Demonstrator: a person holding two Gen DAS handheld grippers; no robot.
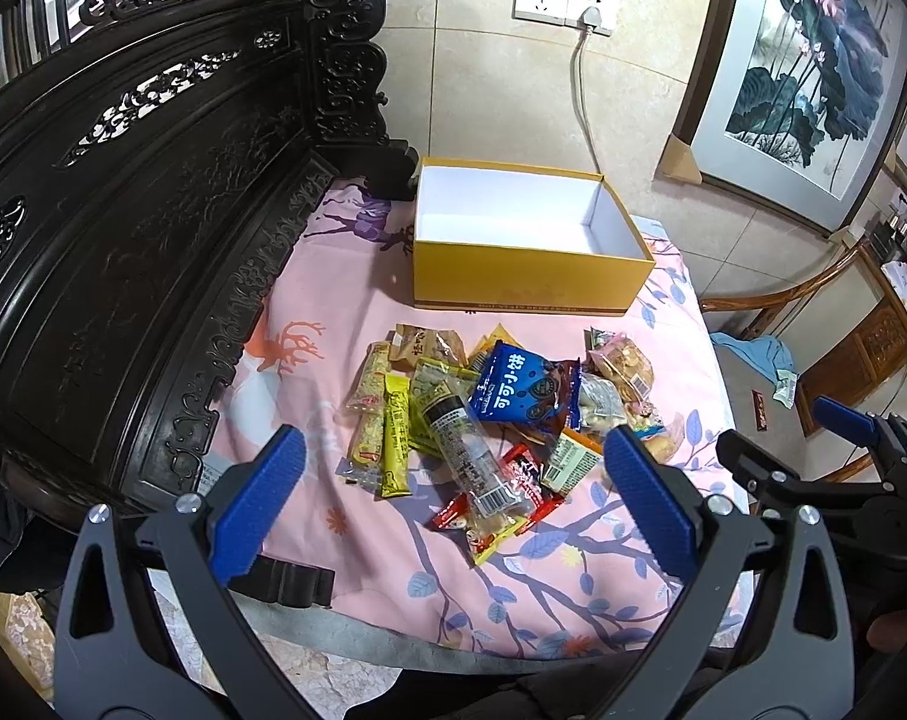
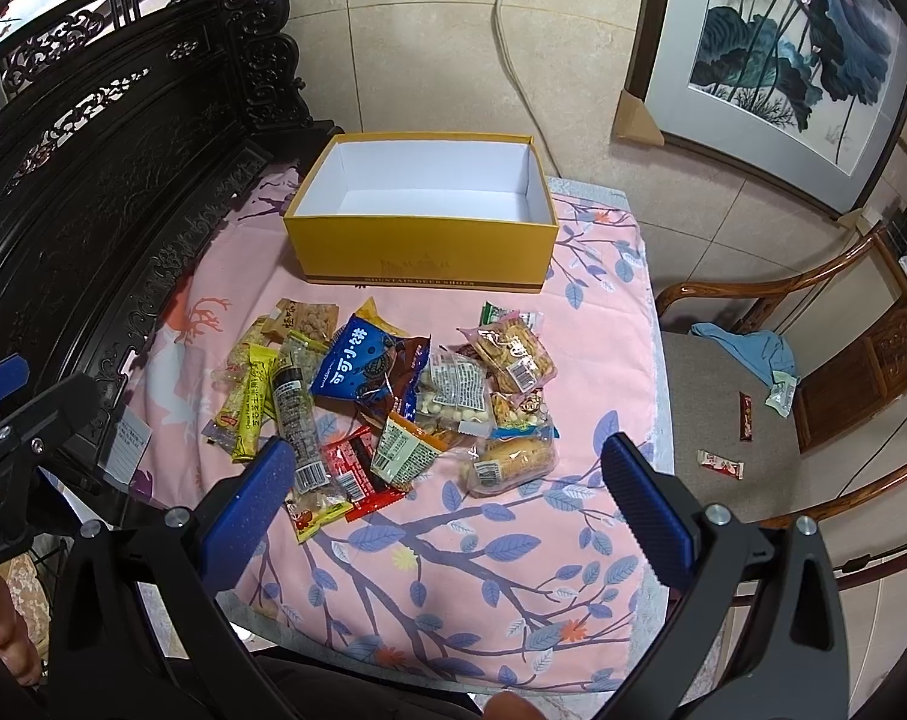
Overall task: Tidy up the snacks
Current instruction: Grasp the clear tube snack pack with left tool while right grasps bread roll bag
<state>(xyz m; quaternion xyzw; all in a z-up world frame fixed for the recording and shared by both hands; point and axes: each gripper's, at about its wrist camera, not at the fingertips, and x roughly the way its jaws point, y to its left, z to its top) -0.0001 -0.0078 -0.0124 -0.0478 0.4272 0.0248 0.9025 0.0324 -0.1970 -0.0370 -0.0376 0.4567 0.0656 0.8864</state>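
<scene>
A heap of several wrapped snacks (image 1: 489, 414) (image 2: 393, 402) lies on the pink flowered cloth (image 1: 309, 372) (image 2: 453, 570), with a blue cookie bag (image 1: 516, 390) (image 2: 357, 366) on top. Behind it stands a yellow box (image 1: 513, 282) (image 2: 423, 258), white inside and holding nothing. My left gripper (image 1: 453, 462) hovers open over the near side of the heap, its blue pads (image 1: 261, 498) wide apart. My right gripper (image 2: 447, 468) is open too, just short of the heap, with nothing between its fingers (image 2: 645, 498). The right gripper also shows at the right edge of the left wrist view (image 1: 837, 444).
A dark carved wooden backrest (image 1: 123, 228) (image 2: 93, 180) runs along the left. A wooden chair (image 2: 813, 360) to the right carries a blue cloth (image 2: 747, 348) and two small snack packets (image 2: 720, 465). Framed paintings (image 2: 783, 48) lean on the tiled wall; a cord (image 2: 513, 78) hangs from a socket.
</scene>
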